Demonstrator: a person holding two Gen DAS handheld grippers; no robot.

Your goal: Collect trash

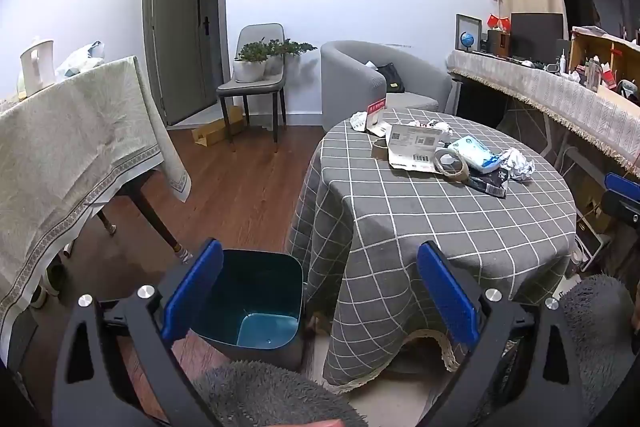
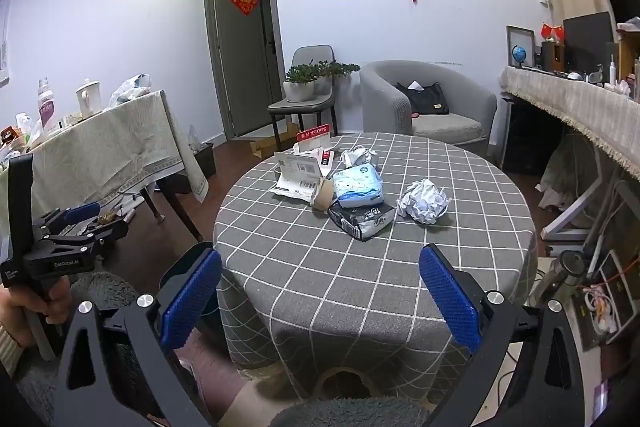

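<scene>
Both my left gripper (image 1: 320, 291) and right gripper (image 2: 320, 297) gape wide, empty. Trash heaps mid-table: crumpled paper (image 2: 424, 201), tissue pack (image 2: 357, 185). Risk: light paper skidding, missing the bin (image 1: 256, 301).

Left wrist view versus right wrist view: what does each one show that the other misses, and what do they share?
Only the left wrist view shows the teal trash bin on the floor beside the round table, seen between the open left claw.

Only the right wrist view shows the left claw from outside, held in a hand.

Both show the round table's checked cloth, the crumpled paper ball, the blue tissue pack and the grey armchair. The right claw is open too.
</scene>
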